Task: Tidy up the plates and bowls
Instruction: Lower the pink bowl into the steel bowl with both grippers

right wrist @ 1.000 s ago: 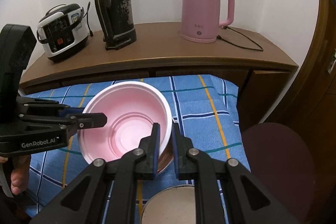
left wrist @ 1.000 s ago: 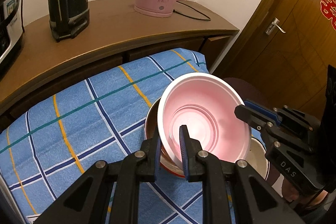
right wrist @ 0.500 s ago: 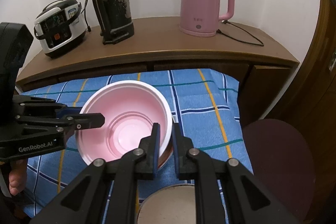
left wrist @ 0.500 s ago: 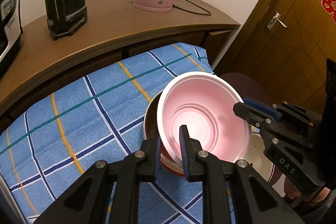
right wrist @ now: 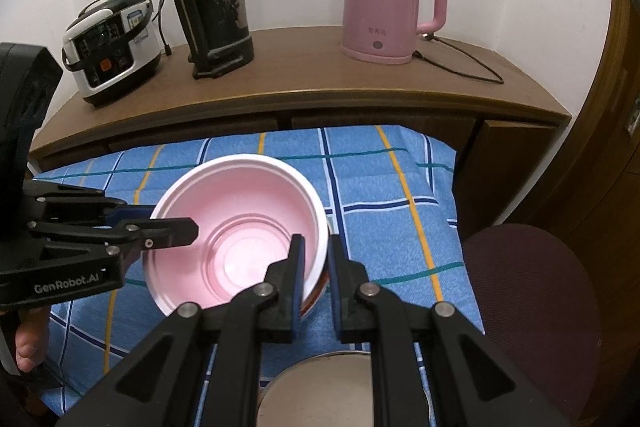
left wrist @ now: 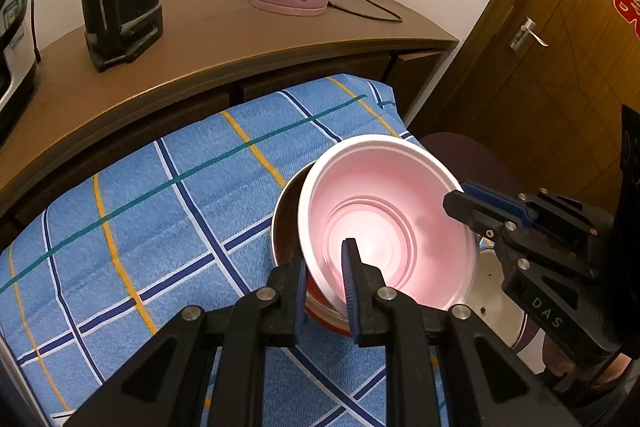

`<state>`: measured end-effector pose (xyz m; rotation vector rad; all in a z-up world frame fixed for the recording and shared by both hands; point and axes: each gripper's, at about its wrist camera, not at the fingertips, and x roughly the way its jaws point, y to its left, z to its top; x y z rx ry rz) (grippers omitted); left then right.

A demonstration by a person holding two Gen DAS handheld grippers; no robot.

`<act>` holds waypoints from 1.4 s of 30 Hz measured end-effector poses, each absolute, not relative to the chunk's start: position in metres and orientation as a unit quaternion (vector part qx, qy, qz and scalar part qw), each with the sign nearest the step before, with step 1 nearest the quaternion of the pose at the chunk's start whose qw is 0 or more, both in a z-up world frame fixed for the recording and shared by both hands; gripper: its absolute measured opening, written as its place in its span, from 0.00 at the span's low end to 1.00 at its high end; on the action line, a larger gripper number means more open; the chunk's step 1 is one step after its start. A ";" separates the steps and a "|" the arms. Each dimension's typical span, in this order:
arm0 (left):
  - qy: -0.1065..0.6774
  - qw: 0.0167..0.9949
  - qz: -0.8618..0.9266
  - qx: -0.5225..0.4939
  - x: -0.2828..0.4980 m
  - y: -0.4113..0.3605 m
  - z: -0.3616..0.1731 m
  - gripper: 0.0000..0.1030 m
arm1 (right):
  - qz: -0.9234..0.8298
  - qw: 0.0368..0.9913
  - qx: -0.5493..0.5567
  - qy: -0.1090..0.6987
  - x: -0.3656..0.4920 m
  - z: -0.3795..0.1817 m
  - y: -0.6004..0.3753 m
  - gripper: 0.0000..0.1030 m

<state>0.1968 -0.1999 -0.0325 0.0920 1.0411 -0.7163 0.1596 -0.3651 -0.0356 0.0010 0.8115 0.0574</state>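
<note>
Checked blue cloth (right wrist: 400, 195) (wooden counter (right wrist: 304, 67) behind)

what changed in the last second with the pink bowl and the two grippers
Very little. The pink bowl eased slightly toward the cloth's right edge, both grippers going with it. No grasp was made or released: the left gripper and right gripper stay clamped on opposite sides of its rim, over the brown bowl. The kettle and checked cloth are unchanged.

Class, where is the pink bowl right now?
The pink bowl sits in a red-rimmed bowl on the blue checked cloth, clamped at opposite rims by left gripper and right gripper.
</note>
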 end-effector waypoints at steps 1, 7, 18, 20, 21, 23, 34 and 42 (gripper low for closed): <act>0.487 0.805 -0.335 0.043 0.197 -0.200 -0.033 0.18 | 0.028 0.918 0.001 0.395 0.160 -0.036 -0.365 0.11; 0.489 0.805 -0.334 0.043 0.198 -0.202 -0.035 0.18 | 0.029 0.918 0.000 0.396 0.160 -0.037 -0.366 0.11; 0.492 0.804 -0.332 0.044 0.200 -0.200 -0.040 0.18 | 0.030 0.914 -0.004 0.405 0.162 -0.042 -0.362 0.11; 0.492 0.804 -0.332 0.045 0.200 -0.200 -0.041 0.18 | 0.030 0.913 -0.004 0.406 0.163 -0.042 -0.362 0.11; 0.492 0.804 -0.332 0.045 0.200 -0.200 -0.040 0.18 | 0.030 0.913 -0.005 0.406 0.164 -0.042 -0.362 0.11; 0.492 0.803 -0.332 0.045 0.200 -0.200 -0.041 0.18 | 0.030 0.913 -0.004 0.408 0.164 -0.043 -0.362 0.11; 0.491 0.803 -0.335 0.048 0.201 -0.201 -0.043 0.18 | 0.030 0.910 -0.002 0.413 0.168 -0.049 -0.364 0.12; 0.488 0.805 -0.334 0.052 0.201 -0.203 -0.043 0.18 | 0.030 0.910 -0.002 0.414 0.168 -0.050 -0.365 0.12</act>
